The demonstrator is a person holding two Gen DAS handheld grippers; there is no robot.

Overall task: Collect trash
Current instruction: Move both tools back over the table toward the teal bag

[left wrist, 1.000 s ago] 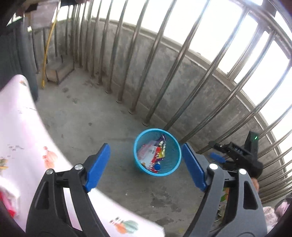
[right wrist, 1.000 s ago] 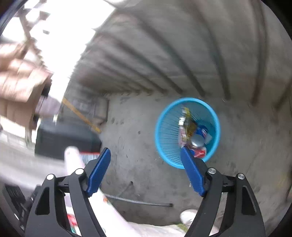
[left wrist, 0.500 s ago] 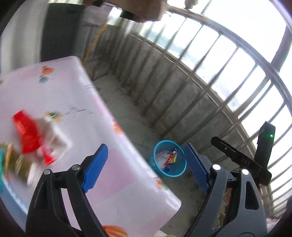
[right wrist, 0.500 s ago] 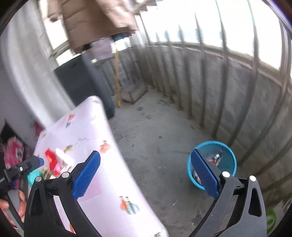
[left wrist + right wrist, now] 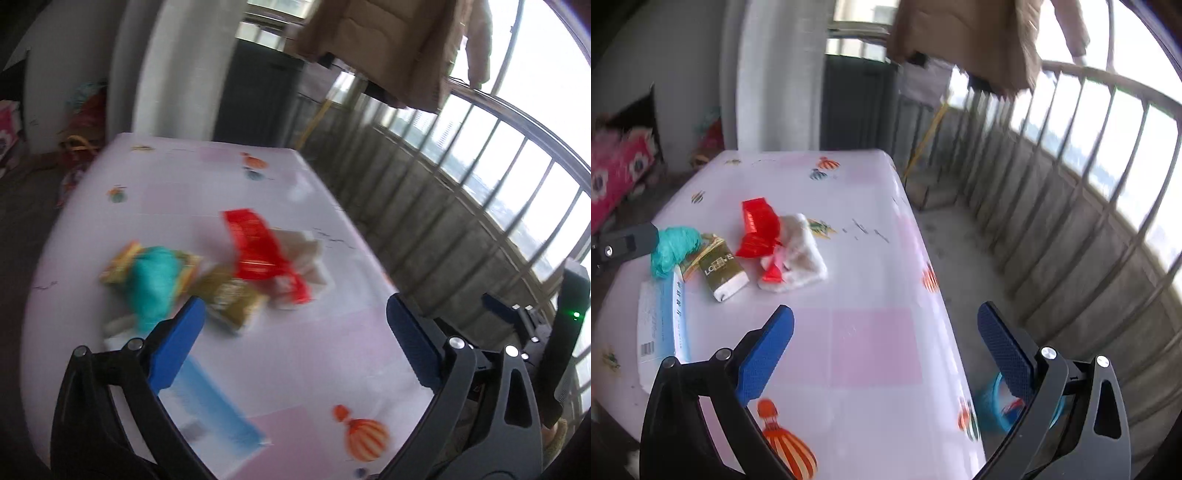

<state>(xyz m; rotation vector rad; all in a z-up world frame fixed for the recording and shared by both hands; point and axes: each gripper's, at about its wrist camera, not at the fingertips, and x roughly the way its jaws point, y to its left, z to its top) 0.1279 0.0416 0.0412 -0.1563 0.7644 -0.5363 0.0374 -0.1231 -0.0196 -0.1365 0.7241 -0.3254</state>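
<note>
left gripper jaws wide apart and just been opening – nothing between, right gripper apart too, empty, trash pile on table, blue bin on floor

On table: one red wrapper, one teal bag, one olive packet, one white cloth, one blue-white pack. Lower right: one bin.

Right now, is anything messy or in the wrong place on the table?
Yes. Trash sits in a heap on the table: a red wrapper, a crumpled white tissue, a teal bag, an olive packet and a blue-and-white pack. It belongs in the blue bin on the floor.
</note>
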